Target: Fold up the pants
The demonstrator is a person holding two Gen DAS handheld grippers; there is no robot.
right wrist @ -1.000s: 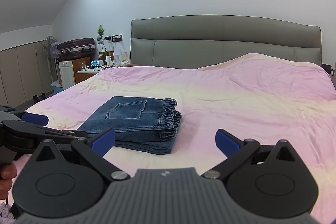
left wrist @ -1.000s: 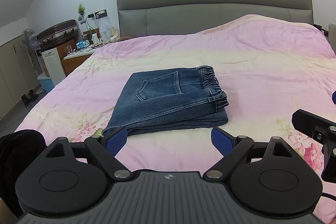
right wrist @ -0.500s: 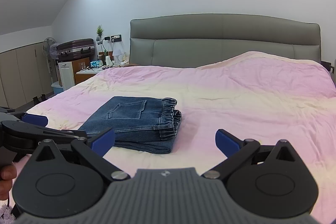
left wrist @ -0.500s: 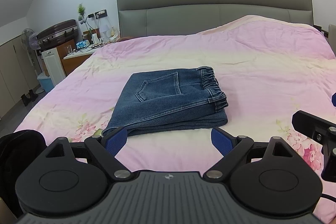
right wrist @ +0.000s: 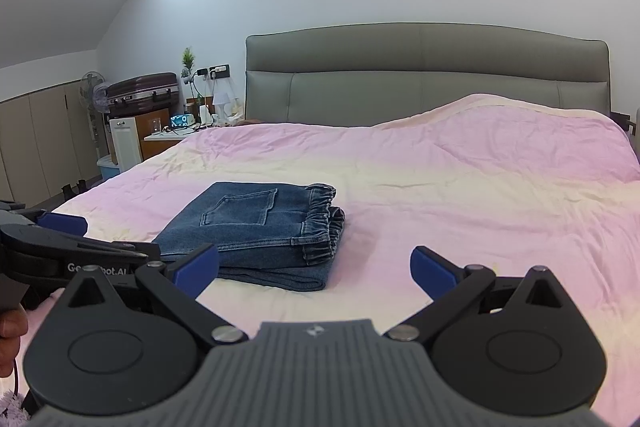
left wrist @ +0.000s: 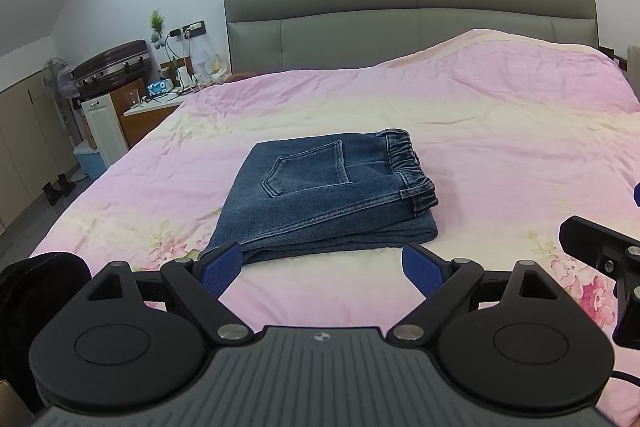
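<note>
Blue denim pants lie folded in a neat rectangle on the pink bedspread, back pocket up, elastic waistband at the right. They also show in the right wrist view. My left gripper is open and empty, just in front of the pants' near edge. My right gripper is open and empty, near the pants' front right corner, apart from them. The left gripper shows at the left edge of the right wrist view.
A grey padded headboard stands at the back. A nightstand with small items, a suitcase and a fan stand left of the bed. A dark object sits at the near left.
</note>
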